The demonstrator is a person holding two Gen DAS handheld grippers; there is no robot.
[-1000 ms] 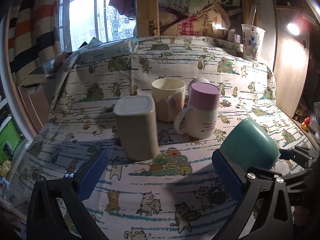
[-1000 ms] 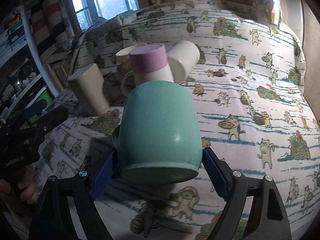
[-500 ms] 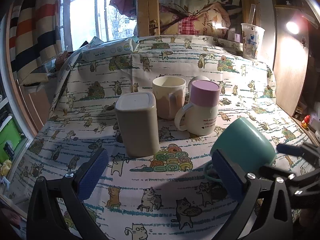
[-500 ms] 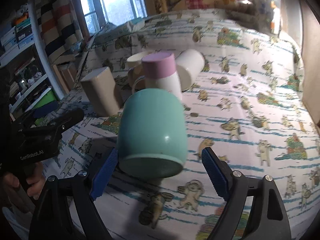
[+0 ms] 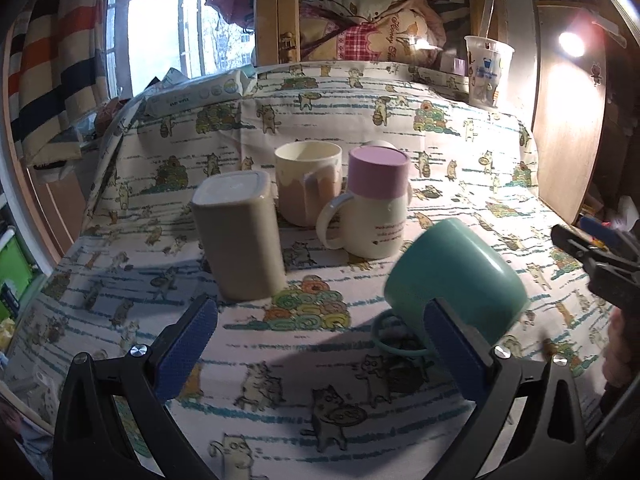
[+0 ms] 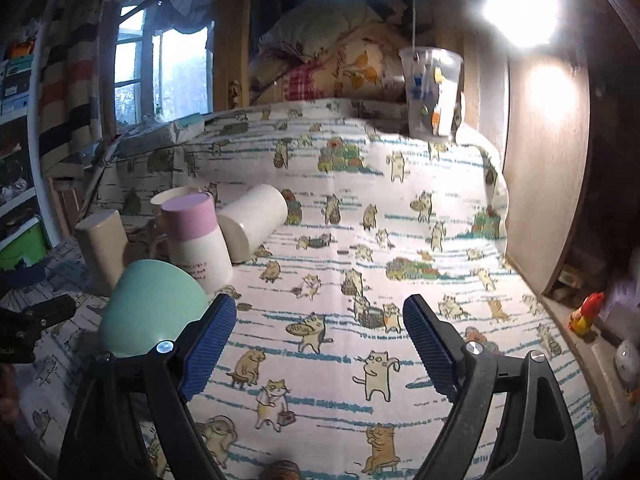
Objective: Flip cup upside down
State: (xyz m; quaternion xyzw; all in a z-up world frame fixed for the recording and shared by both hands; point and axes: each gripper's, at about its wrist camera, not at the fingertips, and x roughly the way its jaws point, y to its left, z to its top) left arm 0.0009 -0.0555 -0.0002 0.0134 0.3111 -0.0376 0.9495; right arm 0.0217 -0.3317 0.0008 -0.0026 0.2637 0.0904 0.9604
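— What colours do I have on my feed?

— I see a teal cup point(image 5: 456, 276), a cream mug point(image 5: 374, 208) with a lilac band, and a beige canister point(image 5: 240, 236).

— And the bench?

— Its cloth point(image 6: 360, 220) is white, striped blue, printed with cartoon cats. My fingers point(image 6: 208, 344) carry blue ribbed pads; the curtain point(image 5: 44, 52) has black and orange stripes.

A cat-print cloth point(image 5: 360, 92) covers the table; on it stand 3 mugs, a tilted teal cup point(image 5: 456, 276), and a plastic cup point(image 5: 486, 72).

A lived-in home room: cat-print tablecloth point(image 5: 360, 92), piled bedding point(image 5: 372, 20), striped curtain point(image 5: 44, 60) beside a window point(image 5: 160, 36).
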